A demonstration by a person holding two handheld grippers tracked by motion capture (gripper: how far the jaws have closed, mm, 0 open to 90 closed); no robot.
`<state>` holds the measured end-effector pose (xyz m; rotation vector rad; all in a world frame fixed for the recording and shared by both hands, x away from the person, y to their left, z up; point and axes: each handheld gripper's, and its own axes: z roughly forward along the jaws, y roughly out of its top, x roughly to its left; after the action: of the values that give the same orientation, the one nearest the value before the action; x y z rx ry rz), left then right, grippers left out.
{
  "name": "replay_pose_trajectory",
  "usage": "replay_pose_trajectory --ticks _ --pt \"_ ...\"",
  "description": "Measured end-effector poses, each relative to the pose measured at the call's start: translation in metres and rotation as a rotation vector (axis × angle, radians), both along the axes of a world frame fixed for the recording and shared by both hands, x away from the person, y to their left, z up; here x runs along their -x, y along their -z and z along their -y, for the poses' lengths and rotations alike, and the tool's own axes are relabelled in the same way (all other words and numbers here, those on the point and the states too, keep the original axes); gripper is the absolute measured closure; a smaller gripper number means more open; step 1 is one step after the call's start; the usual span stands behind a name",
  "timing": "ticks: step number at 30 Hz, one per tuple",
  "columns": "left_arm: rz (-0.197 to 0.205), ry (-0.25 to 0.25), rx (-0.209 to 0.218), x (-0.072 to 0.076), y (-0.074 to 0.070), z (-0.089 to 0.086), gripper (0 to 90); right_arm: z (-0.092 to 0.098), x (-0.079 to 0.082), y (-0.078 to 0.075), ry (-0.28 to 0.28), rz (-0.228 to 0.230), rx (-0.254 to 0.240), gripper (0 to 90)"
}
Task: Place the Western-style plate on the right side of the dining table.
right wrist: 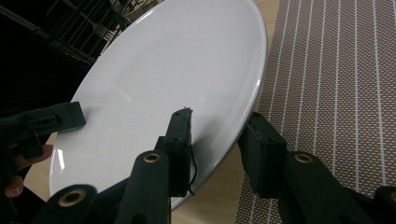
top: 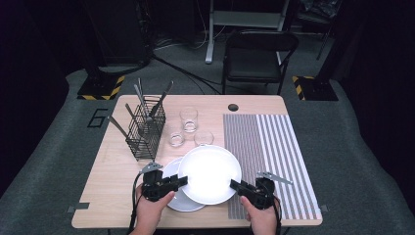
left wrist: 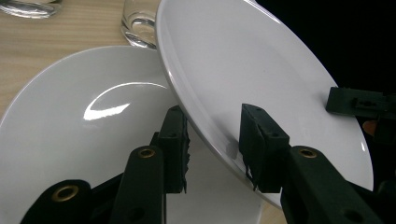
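Note:
A large white plate (top: 209, 174) (left wrist: 243, 60) (right wrist: 173, 60) hangs tilted between my two grippers, above the table's front edge. It overlaps a second white plate (top: 176, 200) (left wrist: 84, 140) that lies flat on the wooden table (top: 115, 166). My left gripper (top: 183, 181) (left wrist: 215, 140) is shut on the large plate's left rim, one jaw on top and one underneath. On the opposite rim my right gripper (top: 234, 185) (right wrist: 217, 135) is shut the same way. Each gripper view also shows the other gripper's jaw at the plate's far rim.
A black wire basket (top: 146, 129) with several utensils stands at the back left. Three empty glasses (top: 188, 119) (top: 176, 138) (top: 203, 138) stand just behind the plates. A striped placemat (top: 266, 161) (right wrist: 336, 70) covers the table's right part. A black chair (top: 259, 54) stands beyond the table.

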<state>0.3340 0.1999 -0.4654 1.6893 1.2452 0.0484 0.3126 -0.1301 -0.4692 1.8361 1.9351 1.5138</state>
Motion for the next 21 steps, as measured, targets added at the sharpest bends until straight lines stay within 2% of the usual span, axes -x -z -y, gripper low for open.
replay_pose_trajectory --ticks 21 --pt "0.009 0.046 0.001 -0.008 -0.002 0.019 62.6 0.019 0.003 -0.004 0.037 0.012 0.007 64.9"
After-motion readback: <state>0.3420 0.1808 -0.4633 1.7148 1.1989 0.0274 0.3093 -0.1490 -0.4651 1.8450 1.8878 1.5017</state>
